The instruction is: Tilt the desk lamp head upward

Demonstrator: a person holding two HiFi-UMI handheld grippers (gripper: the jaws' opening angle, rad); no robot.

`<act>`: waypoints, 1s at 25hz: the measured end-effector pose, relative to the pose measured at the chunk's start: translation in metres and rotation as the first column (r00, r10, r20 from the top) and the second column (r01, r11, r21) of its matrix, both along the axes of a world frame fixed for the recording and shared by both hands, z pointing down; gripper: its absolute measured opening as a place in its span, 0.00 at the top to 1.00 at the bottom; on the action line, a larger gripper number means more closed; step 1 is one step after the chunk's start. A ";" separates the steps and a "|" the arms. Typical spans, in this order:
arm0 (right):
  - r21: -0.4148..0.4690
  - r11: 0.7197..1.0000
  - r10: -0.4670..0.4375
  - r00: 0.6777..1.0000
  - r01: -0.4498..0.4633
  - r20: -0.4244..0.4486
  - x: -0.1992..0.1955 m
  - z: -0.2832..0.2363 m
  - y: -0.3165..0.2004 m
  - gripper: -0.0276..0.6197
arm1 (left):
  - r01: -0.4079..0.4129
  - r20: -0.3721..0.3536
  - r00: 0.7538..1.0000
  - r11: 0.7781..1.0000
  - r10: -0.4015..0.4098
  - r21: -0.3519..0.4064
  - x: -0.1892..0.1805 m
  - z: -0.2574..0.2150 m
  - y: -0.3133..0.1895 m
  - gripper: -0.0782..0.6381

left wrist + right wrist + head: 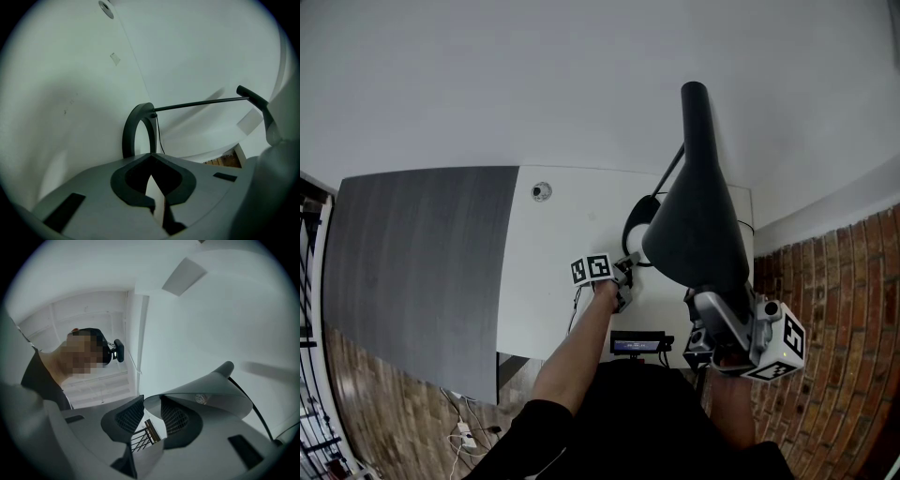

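Note:
The black desk lamp's cone-shaped head (698, 220) fills the middle right of the head view, with its neck pointing up and away. Its ring base (636, 217) lies flat on the white desk (572, 225). My right gripper (705, 300) is shut on the head's lower rim. In the right gripper view the thin rim of the lamp head (206, 387) runs in between the mesh pads (125, 417) of that right gripper (151, 411), and a bulb (201, 398) shows inside. My left gripper (625, 281) is shut, tips together, at the near edge of the ring. Beyond the left gripper (150, 157) stand the ring base (136, 129) and a thin arm rod (201, 103).
A dark grey panel (422, 262) adjoins the white desk on the left. A round grommet (542, 191) sits in the desk. A small device with a screen (637, 345) hangs at the near edge. Brick floor (844, 309) lies to the right, cables (464, 433) below left.

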State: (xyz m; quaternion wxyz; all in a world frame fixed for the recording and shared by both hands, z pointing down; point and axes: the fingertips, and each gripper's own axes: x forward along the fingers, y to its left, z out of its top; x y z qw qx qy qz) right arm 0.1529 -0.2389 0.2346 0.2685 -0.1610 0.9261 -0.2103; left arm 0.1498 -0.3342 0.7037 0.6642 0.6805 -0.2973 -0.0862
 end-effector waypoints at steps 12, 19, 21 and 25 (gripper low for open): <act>0.015 1.000 0.002 1.000 -0.002 -0.002 -0.001 -0.010 -0.001 0.79 | 0.000 0.006 1.000 1.000 0.000 -0.001 0.000 0.000 0.000 0.88; 0.035 0.999 0.022 1.000 -0.022 -0.016 -0.001 -0.003 0.003 0.79 | 0.001 0.006 1.000 1.000 -0.001 -0.001 0.000 0.000 0.000 0.88; 0.043 0.999 0.034 0.999 -0.033 -0.030 -0.002 -0.005 0.003 0.79 | 0.001 0.006 1.000 1.000 -0.001 -0.001 0.000 0.000 0.001 0.88; 0.042 0.999 0.032 0.999 -0.031 -0.032 -0.002 -0.010 0.001 0.79 | 0.002 0.007 1.000 1.000 -0.002 0.000 0.000 -0.001 0.000 0.88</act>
